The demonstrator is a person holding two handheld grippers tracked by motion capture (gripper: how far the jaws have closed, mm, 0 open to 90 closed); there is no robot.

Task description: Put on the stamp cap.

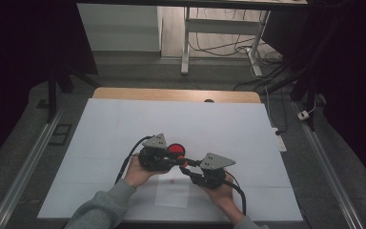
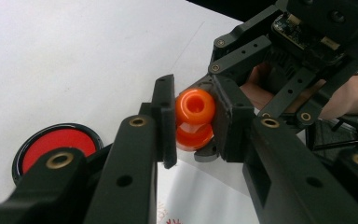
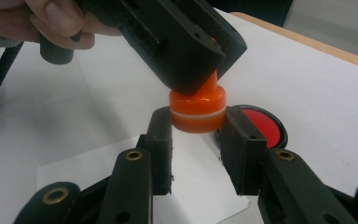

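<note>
Both tongs are clamped on one orange piece (image 3: 197, 112): right tongs (image 3: 197, 140) grip its wide base, left tongs (image 2: 193, 119) grip its narrow top, near frame centre.

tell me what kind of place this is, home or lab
Most likely a lab or recording workspace, not a home. A white sheet covers the table, metal rails run along both sides, loose cables lie on the floor behind, and dark drapes close it in.
</note>
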